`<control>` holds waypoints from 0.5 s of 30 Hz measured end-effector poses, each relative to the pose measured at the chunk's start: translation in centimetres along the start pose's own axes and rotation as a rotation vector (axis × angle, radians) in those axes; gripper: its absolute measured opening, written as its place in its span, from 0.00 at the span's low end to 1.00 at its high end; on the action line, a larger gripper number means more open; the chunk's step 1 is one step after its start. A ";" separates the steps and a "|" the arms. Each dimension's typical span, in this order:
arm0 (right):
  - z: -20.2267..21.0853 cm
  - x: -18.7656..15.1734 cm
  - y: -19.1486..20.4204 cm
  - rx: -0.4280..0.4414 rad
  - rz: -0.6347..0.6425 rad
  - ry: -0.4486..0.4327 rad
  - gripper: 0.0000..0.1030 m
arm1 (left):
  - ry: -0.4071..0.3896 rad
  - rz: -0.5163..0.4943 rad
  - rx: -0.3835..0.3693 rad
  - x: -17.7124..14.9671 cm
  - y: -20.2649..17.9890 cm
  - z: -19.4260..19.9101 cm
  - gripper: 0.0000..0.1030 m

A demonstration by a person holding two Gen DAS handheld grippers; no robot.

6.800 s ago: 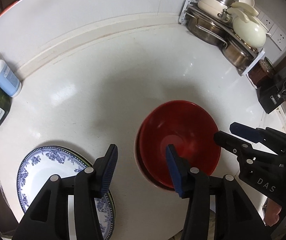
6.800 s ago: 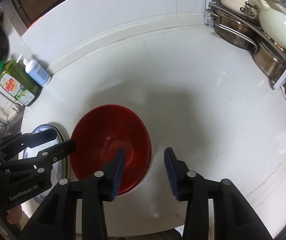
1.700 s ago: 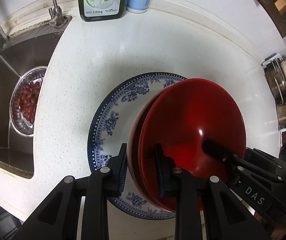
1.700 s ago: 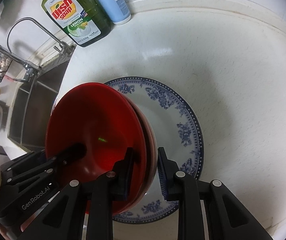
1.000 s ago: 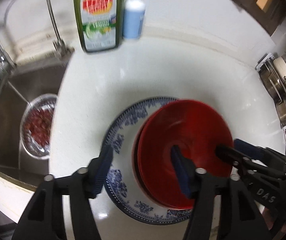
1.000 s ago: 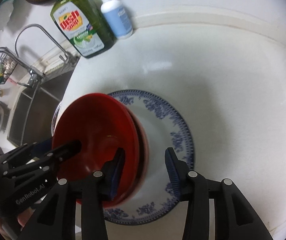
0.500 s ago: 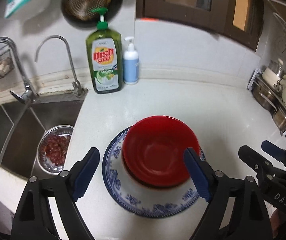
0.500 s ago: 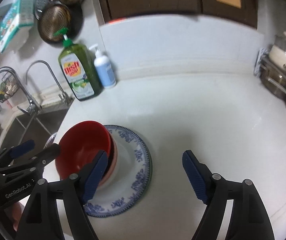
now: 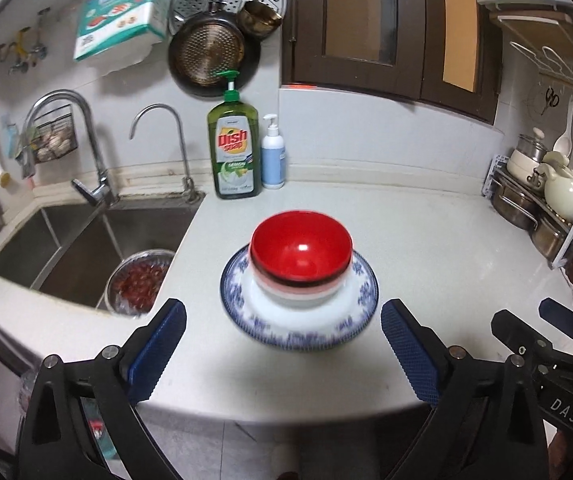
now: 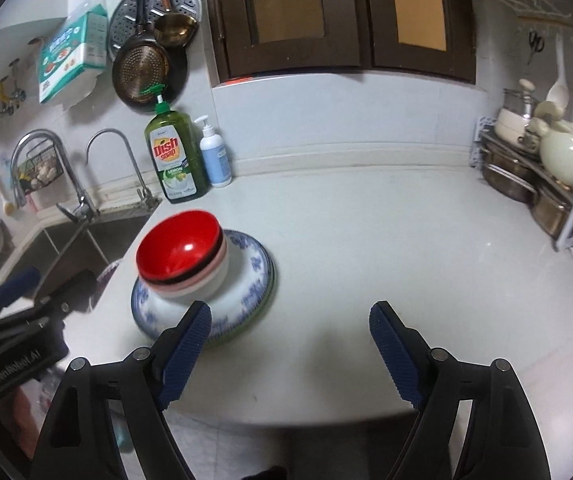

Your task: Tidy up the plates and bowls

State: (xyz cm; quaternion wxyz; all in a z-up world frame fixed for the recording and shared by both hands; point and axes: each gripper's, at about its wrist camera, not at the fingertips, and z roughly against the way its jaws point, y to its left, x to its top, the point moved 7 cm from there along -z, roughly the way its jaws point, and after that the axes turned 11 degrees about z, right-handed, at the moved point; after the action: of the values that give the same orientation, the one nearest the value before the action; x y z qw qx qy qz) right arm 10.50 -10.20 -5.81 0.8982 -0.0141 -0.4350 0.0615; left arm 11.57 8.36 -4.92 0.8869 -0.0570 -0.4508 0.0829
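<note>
We see the bowls nested on the plate, mid-surface beside the sink. Our left gripper has just been opening, jaws spread wide, nothing between. Right gripper likewise, jaws spread and empty, off beside the plate.

A home kitchen. At the left of the frame a steel sink with two curved taps is set into a white bench. Dish soap stands at the back wall, pans hang at upper centre, and stacked pots fill a rack at the right edge.
</note>
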 end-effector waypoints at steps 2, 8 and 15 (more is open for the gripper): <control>1.4 -0.8 0.1 0.002 0.005 -0.005 0.80 | -0.006 0.009 0.006 -0.7 0.1 1.4 0.98; 5.5 -2.4 0.6 -0.008 0.031 -0.055 0.80 | -0.028 0.004 0.021 -2.3 0.7 5.0 0.99; 7.8 -3.5 1.5 0.011 0.028 -0.081 0.86 | -0.048 -0.013 0.020 -3.5 1.2 7.4 0.99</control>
State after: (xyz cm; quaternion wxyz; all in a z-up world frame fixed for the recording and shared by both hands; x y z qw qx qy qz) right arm 2.09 -9.37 -3.78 0.8789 -0.0127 -0.4705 0.0768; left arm 3.45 9.09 -3.54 0.8770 -0.0432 -0.4713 0.0832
